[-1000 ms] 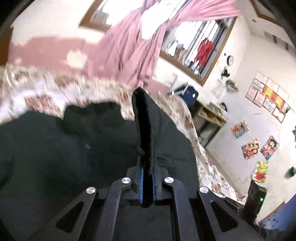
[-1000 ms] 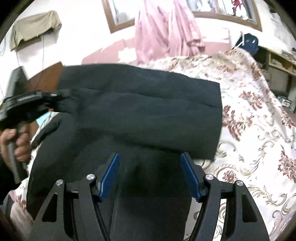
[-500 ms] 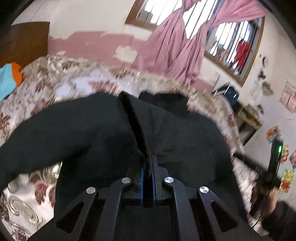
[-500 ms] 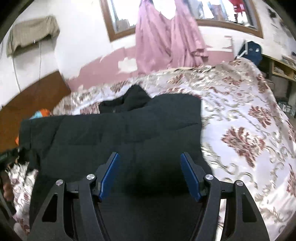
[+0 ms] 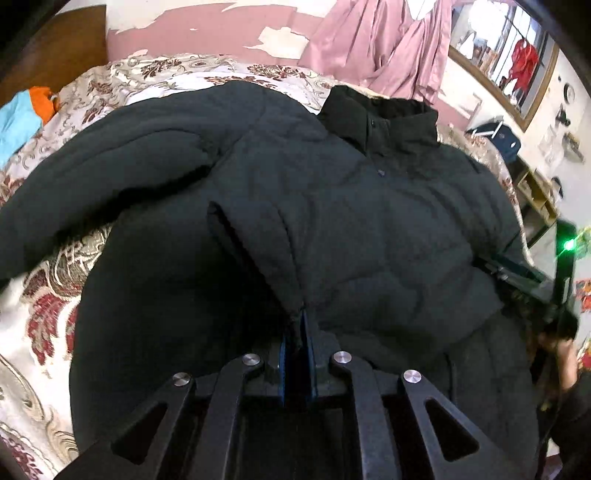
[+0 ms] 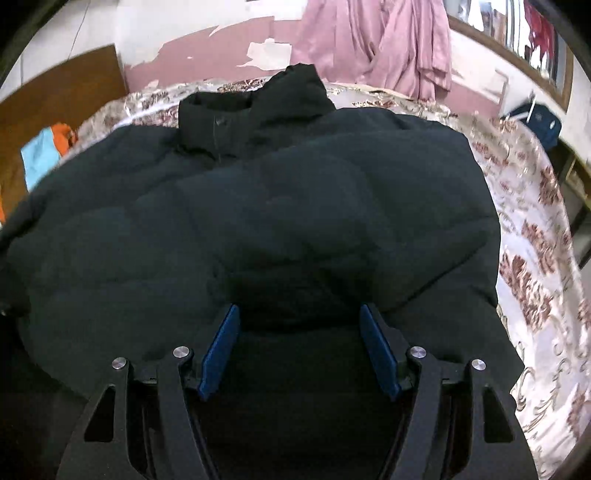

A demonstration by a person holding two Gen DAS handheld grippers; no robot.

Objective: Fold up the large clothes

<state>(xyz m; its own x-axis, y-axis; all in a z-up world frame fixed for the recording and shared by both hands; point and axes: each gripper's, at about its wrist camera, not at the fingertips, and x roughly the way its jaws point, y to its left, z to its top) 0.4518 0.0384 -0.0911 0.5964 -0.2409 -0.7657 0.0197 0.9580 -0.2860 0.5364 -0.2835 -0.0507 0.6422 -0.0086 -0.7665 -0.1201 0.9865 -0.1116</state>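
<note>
two black skeletal-framed grippers, left gripper point(image 5: 297, 334) and right gripper point(image 6: 300, 345), each with blue finger pads point(image 6: 221, 345) and silver round-head screws point(image 6: 181, 351).

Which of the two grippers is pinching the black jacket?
The left gripper: its jaws pinch a ridge of jacket. The right gripper stands wide open.

Bedroom interior. A bed point(image 5: 122, 79) under a floral cream-and-maroon bedspread stands against a far wall point(image 5: 207, 29) of peeling pink paint. Pink curtains point(image 5: 388, 48) hang far right beside a wood-framed window point(image 5: 509, 62); a dark wooden headboard point(image 6: 62, 85) stands at left.
</note>
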